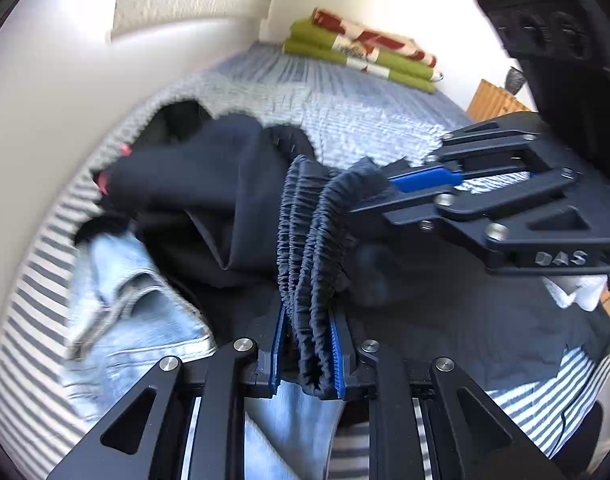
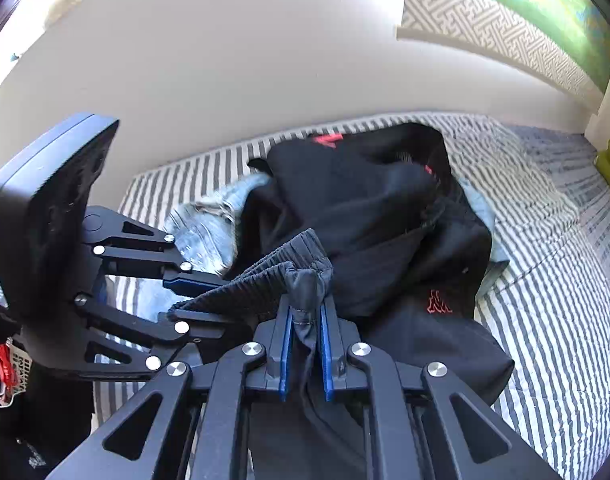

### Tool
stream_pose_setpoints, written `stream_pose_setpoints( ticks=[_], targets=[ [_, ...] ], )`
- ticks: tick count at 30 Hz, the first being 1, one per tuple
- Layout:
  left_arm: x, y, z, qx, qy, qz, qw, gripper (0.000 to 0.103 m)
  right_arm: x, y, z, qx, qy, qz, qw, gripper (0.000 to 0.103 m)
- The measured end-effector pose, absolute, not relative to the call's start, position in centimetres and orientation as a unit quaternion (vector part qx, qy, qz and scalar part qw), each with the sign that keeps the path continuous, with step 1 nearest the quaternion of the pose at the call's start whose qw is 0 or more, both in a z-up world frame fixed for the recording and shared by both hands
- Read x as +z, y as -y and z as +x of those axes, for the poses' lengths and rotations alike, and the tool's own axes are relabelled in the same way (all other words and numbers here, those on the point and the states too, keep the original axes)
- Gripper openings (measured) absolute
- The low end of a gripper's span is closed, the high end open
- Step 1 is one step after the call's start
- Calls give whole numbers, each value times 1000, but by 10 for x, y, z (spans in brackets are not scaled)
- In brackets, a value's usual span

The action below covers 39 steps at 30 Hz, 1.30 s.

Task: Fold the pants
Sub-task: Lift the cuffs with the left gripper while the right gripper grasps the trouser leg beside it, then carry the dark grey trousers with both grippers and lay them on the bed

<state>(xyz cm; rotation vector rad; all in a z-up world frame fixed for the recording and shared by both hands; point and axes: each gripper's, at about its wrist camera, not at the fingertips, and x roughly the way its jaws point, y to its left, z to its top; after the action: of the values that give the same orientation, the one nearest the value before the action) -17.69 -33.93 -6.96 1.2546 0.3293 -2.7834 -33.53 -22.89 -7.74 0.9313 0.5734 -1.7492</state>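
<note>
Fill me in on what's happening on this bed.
A person is working two handheld claws on a pair of dark navy pants with a gathered elastic waistband. The left claw is clamped on a bunched stretch of that waistband, and the right claw pinches another part close by. The pants are unfolded, heaped over light blue denim jeans on the grey-and-white striped bed cover. Green folded towels sit at the far end.

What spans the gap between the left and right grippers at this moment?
Only the dark pants' gathered elastic waistband bridges them: the left gripper and the right gripper each clamp it, clearest in the left wrist view. Nothing else lies between.
</note>
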Motion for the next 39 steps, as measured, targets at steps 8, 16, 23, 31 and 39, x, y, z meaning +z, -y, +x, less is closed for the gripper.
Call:
stream_pose_setpoints(
  ticks=[8, 16, 23, 31, 39],
  targets=[
    [6, 399, -129, -916, -178, 356, 55, 17, -8, 268, -296, -762, -210, 319, 523, 9],
    [93, 502, -26, -923, -204, 295, 136, 16, 58, 372, -246, -733, -190, 243, 606, 9],
    [44, 579, -16, -879, -225, 361, 214, 16, 25, 448, -260, -726, -188, 327, 575, 14],
    [-58, 610, -62, -830, -208, 443, 267, 16, 30, 250, -272, -797, -150, 363, 459, 16],
    [-75, 607, -72, -797, -193, 483, 306, 31, -5, -36, -190, -863, -80, 426, 259, 16]
  ],
)
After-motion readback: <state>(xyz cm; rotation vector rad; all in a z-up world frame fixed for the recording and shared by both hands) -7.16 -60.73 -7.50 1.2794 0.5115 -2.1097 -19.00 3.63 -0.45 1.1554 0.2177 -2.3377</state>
